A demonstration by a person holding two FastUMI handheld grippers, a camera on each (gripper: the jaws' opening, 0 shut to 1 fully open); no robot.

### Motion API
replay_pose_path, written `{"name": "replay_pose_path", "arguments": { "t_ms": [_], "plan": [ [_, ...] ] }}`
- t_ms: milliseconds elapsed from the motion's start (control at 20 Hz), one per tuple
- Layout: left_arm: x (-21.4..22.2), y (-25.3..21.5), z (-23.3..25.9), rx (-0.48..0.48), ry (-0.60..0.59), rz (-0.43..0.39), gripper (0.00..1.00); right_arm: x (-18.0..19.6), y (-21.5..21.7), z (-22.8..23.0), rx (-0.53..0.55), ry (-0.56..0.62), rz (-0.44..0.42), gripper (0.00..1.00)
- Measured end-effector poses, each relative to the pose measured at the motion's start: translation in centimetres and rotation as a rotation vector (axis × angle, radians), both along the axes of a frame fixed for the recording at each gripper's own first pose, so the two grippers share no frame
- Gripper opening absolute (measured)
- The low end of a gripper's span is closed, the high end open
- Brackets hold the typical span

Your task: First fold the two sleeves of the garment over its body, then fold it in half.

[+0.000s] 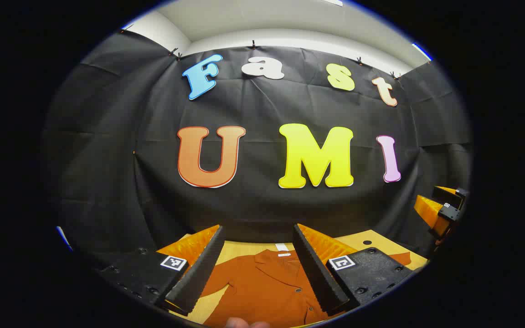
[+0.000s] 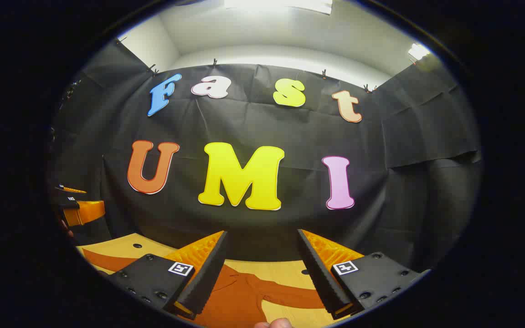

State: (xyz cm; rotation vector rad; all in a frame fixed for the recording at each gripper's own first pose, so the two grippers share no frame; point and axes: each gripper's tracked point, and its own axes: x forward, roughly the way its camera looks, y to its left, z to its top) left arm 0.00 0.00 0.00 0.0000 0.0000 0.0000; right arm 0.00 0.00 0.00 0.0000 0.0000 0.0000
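A rust-orange button-up shirt (image 1: 267,287) lies flat on the wooden table (image 1: 244,248), collar toward the far wall. My left gripper (image 1: 258,230) hovers above it, open, with nothing between its fingers. In the right gripper view the shirt (image 2: 239,296) spreads one sleeve (image 2: 294,297) to the right and the other sleeve (image 2: 103,263) to the left. My right gripper (image 2: 262,234) is open too, held above the shirt and empty. Each gripper appears at the edge of the other's view: the right gripper (image 1: 442,209) and the left gripper (image 2: 82,212).
The black cloth wall (image 1: 262,200) stands close behind the table's far edge. Small dark holes (image 2: 137,245) dot the tabletop. A bit of a hand (image 2: 274,323) shows at the bottom of each view.
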Motion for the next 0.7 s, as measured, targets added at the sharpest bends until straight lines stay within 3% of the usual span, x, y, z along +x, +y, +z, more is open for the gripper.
{"name": "replay_pose_path", "arguments": {
  "t_ms": [700],
  "plan": [
    [0.5,0.8,0.5,0.021,0.003,0.006,0.97,1.0,-3.1,-1.0,-0.006,0.042,-0.028,0.94]
  ]
}}
